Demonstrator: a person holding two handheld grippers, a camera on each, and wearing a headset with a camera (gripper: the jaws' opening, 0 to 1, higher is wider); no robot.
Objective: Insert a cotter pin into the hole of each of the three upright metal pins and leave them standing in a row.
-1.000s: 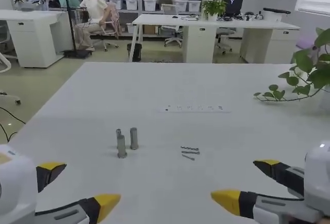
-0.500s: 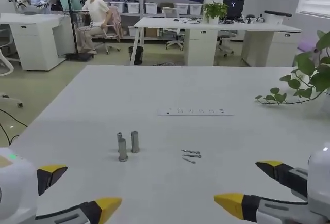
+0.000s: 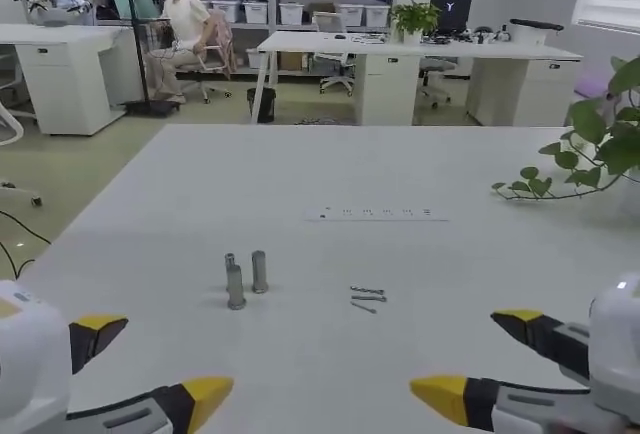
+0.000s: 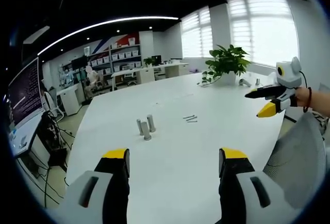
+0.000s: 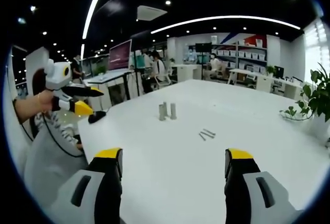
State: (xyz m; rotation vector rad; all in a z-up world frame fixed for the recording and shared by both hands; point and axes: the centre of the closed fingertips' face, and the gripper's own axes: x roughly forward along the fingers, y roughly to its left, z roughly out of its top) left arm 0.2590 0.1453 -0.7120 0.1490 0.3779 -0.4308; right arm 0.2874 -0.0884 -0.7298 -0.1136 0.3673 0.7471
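Observation:
Three short grey metal pins [image 3: 244, 276] stand upright in a tight cluster left of the white table's middle, also seen as pins [image 4: 145, 127] and pins [image 5: 166, 111]. To their right, several thin cotter pins [image 3: 367, 297] lie flat and loose, cotter pins [image 4: 190, 117], cotter pins [image 5: 206, 134]. My left gripper [image 3: 155, 364] [image 4: 175, 157] hovers open near the front left edge with nothing between its yellow-tipped jaws. My right gripper [image 3: 475, 354] [image 5: 172, 157] hangs open at the front right, also empty. Both are well short of the parts.
A white strip [image 3: 375, 214] lies on the table [image 3: 330, 154] beyond the parts. A leafy potted plant [image 3: 590, 144] reaches in from the right edge. Desks, shelves and a seated person fill the room behind.
The head view has bobbed slightly. Both grippers stay open where they were, and the pins and cotter pins have not moved.

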